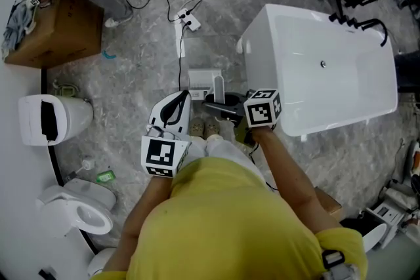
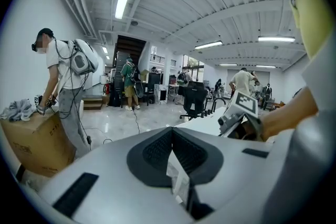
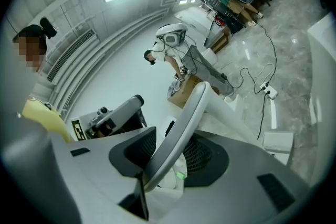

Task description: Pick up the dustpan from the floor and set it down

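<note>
The white dustpan (image 1: 205, 80) stands on the grey marble floor in front of my feet, its long pale handle (image 1: 218, 87) rising from it. In the right gripper view the handle (image 3: 189, 118) runs up between the jaws, and the pan (image 3: 278, 140) lies on the floor beyond. My right gripper (image 1: 213, 105) (image 3: 168, 139) is shut on that handle. My left gripper (image 1: 178, 96) hovers just left of it, pointing the same way. In the left gripper view the left gripper (image 2: 172, 131) has its jaws together with nothing in them, and the right gripper's marker cube (image 2: 244, 105) shows to the right.
A white bathtub (image 1: 321, 69) stands close on the right. A toilet (image 1: 79, 206), a white bin (image 1: 49, 118) and a cardboard box (image 1: 56, 29) line the left wall. A power strip (image 1: 190, 21) with cables lies ahead. Another person (image 2: 65, 92) bends over the box.
</note>
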